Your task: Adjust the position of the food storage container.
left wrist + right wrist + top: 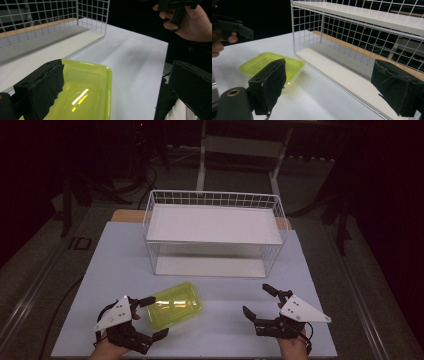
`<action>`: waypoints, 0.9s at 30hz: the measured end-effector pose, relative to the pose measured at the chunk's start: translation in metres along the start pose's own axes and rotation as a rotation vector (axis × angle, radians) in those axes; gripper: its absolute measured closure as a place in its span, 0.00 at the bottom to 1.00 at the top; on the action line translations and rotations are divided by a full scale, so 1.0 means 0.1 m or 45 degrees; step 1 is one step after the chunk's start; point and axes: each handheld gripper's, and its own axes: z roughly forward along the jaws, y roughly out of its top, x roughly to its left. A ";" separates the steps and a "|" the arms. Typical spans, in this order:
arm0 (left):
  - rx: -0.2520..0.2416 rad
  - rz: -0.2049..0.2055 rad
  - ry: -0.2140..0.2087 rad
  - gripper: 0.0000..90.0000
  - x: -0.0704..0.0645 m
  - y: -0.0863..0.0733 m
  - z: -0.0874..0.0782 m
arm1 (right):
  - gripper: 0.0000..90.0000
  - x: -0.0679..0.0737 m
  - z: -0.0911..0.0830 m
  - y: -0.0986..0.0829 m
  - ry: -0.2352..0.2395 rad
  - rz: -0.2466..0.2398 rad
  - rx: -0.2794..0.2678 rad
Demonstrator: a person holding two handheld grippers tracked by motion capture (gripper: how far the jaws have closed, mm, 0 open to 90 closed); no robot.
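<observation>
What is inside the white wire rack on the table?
The wire rack holds two white boards, an upper shelf and a bottom shelf. Both look bare. The upper shelf hides the back part of the bottom one.

High view overhead facing forward, both gripper views low, close, sharing wire shelf (215,232), yellow-green container (174,306).

Surface: white table (115,270).
Far half: white wire shelf rack (215,236).
Near left: yellow-green plastic container (175,305), upside down.
</observation>
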 end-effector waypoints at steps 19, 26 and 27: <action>0.103 0.003 -0.032 0.06 -0.04 0.05 -0.01 | 0.15 -0.01 -0.01 0.04 0.003 0.063 0.004; 0.182 0.005 -0.017 0.16 -0.06 -0.04 -0.01 | 0.15 -0.03 0.00 0.03 0.012 0.078 0.001; 0.198 -0.005 -0.015 0.17 -0.06 -0.05 0.00 | 0.15 -0.03 0.01 0.03 0.010 0.079 0.002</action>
